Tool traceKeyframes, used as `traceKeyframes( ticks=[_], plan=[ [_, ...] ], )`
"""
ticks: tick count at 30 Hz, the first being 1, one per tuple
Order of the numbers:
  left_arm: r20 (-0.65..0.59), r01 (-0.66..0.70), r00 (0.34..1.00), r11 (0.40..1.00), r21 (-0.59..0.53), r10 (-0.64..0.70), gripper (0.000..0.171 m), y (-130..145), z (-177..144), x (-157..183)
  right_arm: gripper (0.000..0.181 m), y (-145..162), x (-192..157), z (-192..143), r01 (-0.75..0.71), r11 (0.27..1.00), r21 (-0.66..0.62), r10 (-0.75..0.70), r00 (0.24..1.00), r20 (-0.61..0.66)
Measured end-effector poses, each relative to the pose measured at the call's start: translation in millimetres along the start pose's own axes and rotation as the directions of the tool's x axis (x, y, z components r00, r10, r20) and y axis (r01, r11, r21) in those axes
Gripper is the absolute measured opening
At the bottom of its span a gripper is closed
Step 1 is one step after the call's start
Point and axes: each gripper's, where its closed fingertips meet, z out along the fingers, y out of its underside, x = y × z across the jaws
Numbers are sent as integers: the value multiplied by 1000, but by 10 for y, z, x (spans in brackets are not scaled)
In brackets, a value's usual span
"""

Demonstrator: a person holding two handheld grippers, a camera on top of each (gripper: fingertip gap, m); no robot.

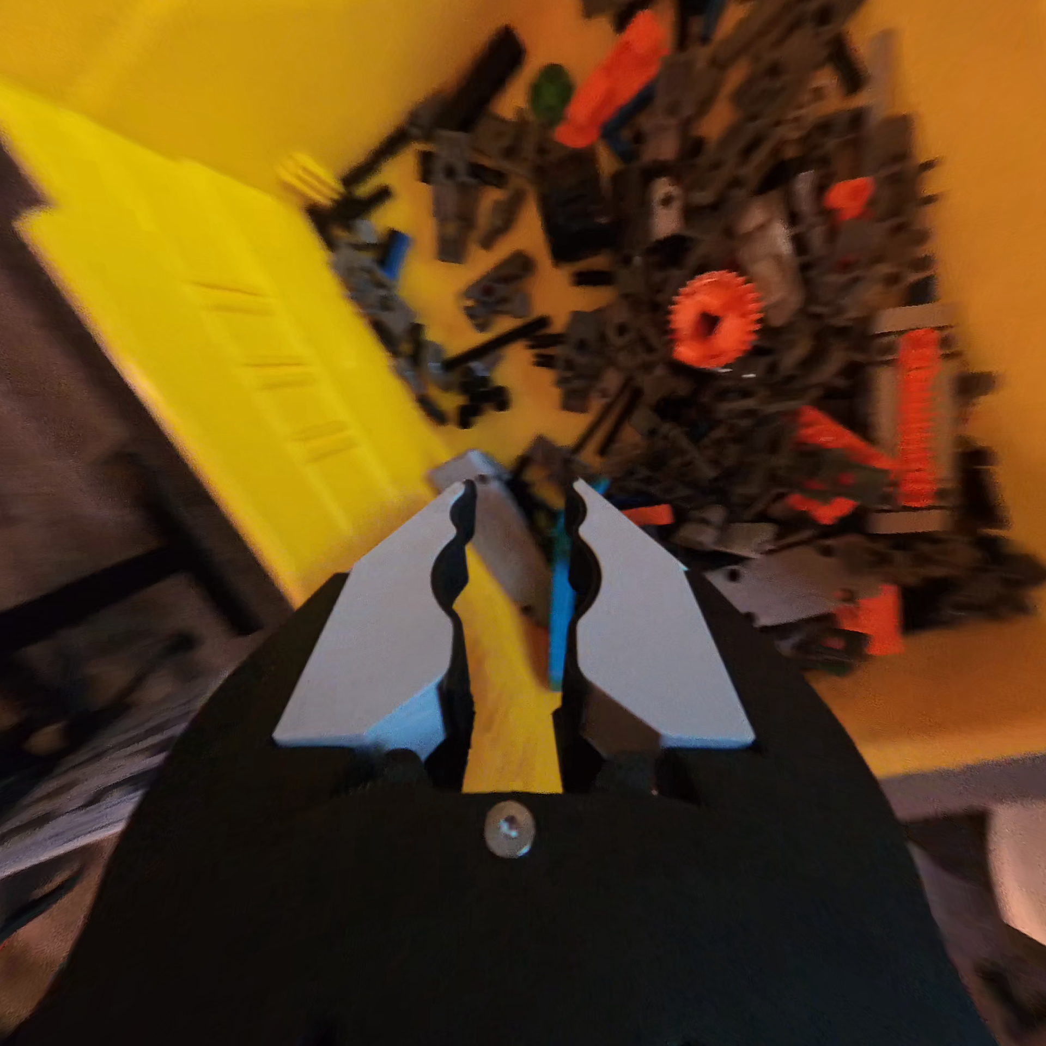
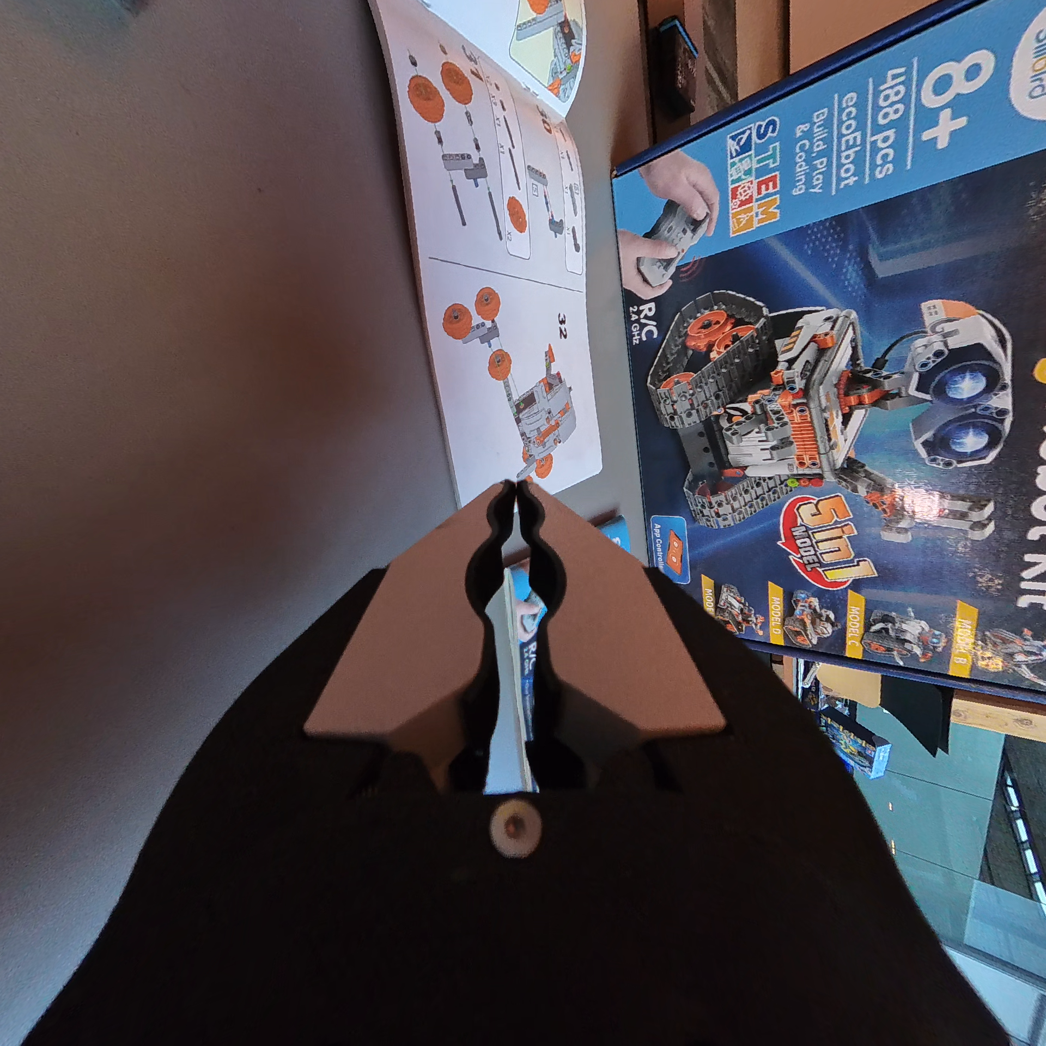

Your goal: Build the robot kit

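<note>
Grey beam (image 1: 509, 543) lengthwise between left tool (image 1: 521, 487) fingers.

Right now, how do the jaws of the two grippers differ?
The left gripper has its jaws parted, with a grey beam and a blue piece seen in the gap; the right gripper has its jaws closed, tips touching. The left points at a pile of building parts on a yellow surface; the right points at an instruction booklet beside a blue box. Both have wavy black inner edges.
</note>
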Motion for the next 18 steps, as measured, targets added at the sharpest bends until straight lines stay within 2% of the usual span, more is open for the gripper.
traceKeyframes(
  ticks=[2,6,9,13,15,18],
  plan=[
    [58,-50,997,999,-6,51,31,-9,-43,-37,0,9,-6,5,0,1000,-4,0,1000,3],
    [-126,7,992,999,44,-2,41,-126,-73,235,0,9,-10,6,-3,1000,-3,3,1000,6],
    [-214,6,977,996,85,12,55,-264,-15,377,0,4,-22,11,-1,1000,-2,1,1000,12],
    [-262,-51,962,994,96,75,85,-431,164,581,0,8,-21,11,10,1000,-7,-10,1000,8],
    [-277,-92,954,991,101,117,88,-509,243,689,0,-1,-10,0,10,1000,-4,-10,1000,2],
    [-267,-135,954,990,35,140,86,-499,404,725,0,7,-6,-5,7,1000,-7,-7,1000,1]
  ],
)
